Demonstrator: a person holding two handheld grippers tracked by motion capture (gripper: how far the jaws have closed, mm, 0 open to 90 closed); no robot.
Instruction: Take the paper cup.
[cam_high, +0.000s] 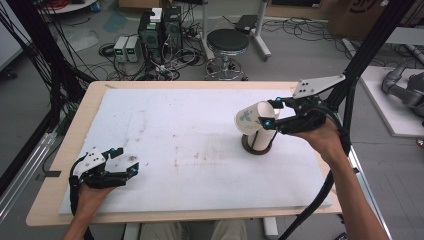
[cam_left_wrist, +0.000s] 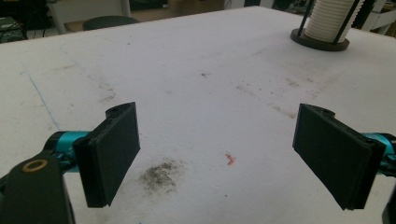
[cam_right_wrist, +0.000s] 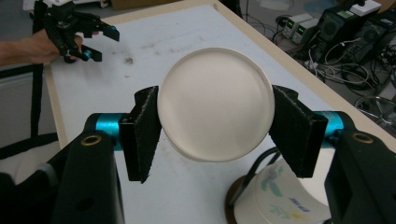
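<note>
My right gripper (cam_high: 271, 112) is shut on a white paper cup (cam_high: 251, 119) with a green print, held on its side with the bottom toward the gripper. The right gripper view has the cup's round base (cam_right_wrist: 215, 105) squeezed between both pads. Just below it stands a stack of cups (cam_high: 261, 139) in a dark round holder with thin upright rods (cam_left_wrist: 322, 42). My left gripper (cam_high: 125, 160) rests near the front left of the white board. Its jaws are open with nothing between them (cam_left_wrist: 229, 154).
The white foam board (cam_high: 190, 150) lies on a wooden table (cam_high: 75, 145). Beyond the table's far edge are a black stool (cam_high: 227, 42), power supplies and tangled cables (cam_high: 150, 37). A black frame post (cam_high: 367, 45) rises at the right.
</note>
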